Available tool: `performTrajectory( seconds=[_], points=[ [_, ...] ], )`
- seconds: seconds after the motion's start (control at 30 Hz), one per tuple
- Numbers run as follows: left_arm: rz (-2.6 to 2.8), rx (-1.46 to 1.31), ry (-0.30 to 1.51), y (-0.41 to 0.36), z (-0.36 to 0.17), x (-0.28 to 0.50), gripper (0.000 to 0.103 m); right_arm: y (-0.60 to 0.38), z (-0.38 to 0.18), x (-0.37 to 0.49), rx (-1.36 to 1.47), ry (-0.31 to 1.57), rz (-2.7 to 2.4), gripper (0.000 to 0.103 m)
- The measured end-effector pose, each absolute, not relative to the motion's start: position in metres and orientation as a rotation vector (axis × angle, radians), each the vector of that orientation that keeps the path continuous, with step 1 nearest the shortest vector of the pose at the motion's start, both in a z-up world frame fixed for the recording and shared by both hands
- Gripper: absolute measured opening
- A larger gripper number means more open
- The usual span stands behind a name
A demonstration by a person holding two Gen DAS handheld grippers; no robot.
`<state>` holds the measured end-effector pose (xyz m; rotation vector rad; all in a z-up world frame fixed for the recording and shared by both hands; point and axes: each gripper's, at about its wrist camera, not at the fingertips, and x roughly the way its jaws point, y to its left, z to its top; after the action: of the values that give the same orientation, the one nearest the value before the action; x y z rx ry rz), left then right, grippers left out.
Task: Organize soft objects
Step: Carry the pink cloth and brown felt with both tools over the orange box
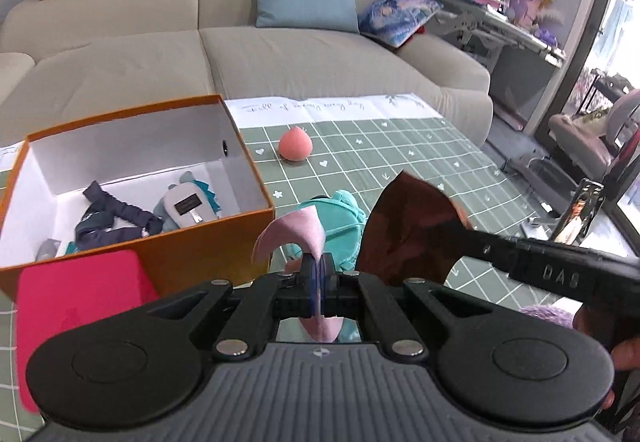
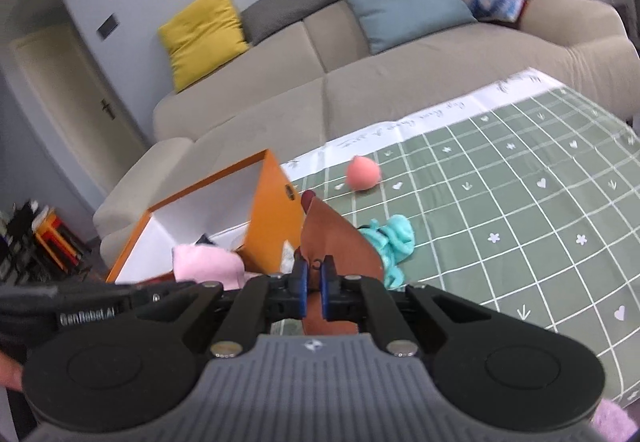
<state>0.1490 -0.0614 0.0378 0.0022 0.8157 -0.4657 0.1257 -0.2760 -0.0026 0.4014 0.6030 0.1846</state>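
Note:
In the left wrist view my left gripper (image 1: 318, 270) is shut on a thin pink felt piece (image 1: 292, 234) that curls up above the pads. My right gripper (image 1: 466, 228) reaches in from the right, shut on a flat brown leather-like piece (image 1: 408, 230). The right wrist view shows the same brown piece (image 2: 336, 238) standing up between the pads of the right gripper (image 2: 312, 278), with the pink piece (image 2: 208, 262) to its left. A teal soft toy (image 1: 340, 222) lies on the green checked cloth (image 1: 400, 146) behind both pieces. A peach-coloured soft ball (image 1: 294, 144) sits farther back.
An open orange box (image 1: 256, 178) with a white inside stands at the left, holding a dark scrunchie (image 1: 112, 214) and a grey and teal item (image 1: 186, 202). A red card (image 1: 80, 302) lies near its front. A beige sofa (image 1: 320, 58) with cushions runs behind the table.

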Motion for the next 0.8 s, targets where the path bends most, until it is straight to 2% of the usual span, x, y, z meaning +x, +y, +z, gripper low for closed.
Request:
performTrajectory(
  seconds=[0.47, 0.8],
  points=[
    [-0.442, -0.014, 0.748, -0.021, 0.068, 0.095, 0.001, -0.204, 0.033, 0.069, 0.229, 0.615, 0.324, 0.003],
    [-0.397, -0.008, 0.683, 0.013, 0.088, 0.096, 0.001, -0.174, 0.066, 0.064, 0.149, 0.538, 0.357, 0.003]
  ],
)
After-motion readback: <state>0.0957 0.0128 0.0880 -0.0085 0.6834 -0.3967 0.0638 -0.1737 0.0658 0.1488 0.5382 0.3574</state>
